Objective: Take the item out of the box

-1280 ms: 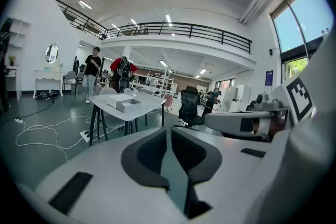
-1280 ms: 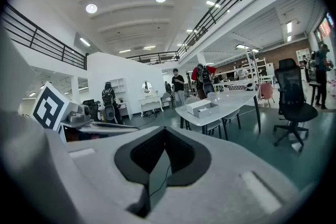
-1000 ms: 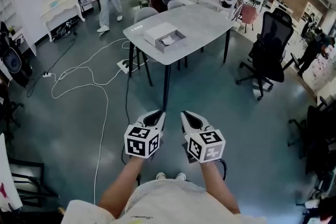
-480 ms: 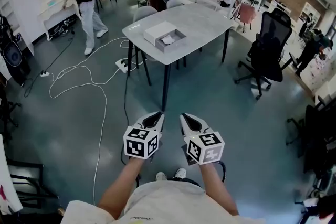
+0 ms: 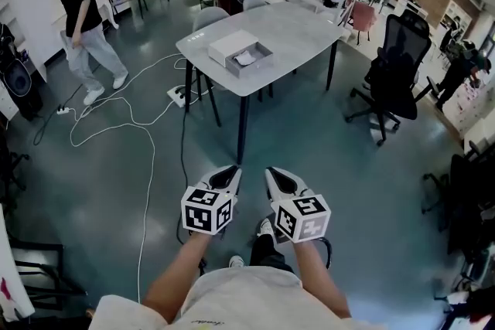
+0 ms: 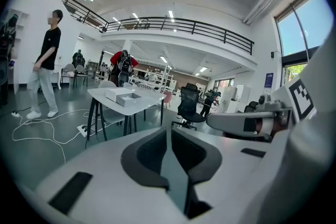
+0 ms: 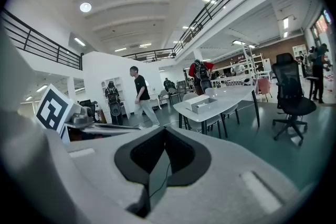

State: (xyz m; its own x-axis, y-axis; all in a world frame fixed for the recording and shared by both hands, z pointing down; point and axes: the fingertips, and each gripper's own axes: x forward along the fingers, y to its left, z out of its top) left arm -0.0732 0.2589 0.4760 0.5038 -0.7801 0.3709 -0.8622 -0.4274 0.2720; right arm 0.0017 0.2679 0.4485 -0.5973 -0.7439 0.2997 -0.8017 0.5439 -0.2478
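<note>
Across the room, a grey table carries an open grey box with something white inside, and its white lid lies beside it. The box also shows small in the left gripper view and in the right gripper view. My left gripper and right gripper are held side by side low in front of the body, over the floor and far short of the table. Both point toward the table. In each gripper view, the left and the right, the jaws are shut with nothing between them.
A person in black walks at the far left. White cables trail over the floor to a power strip beside the table legs. A black office chair stands right of the table, with more chairs and shelving behind.
The person in black has walked leftward and nearer along the wall. The table sits slightly closer, and a foot has stepped forward. Both grippers keep the same shut pose.
</note>
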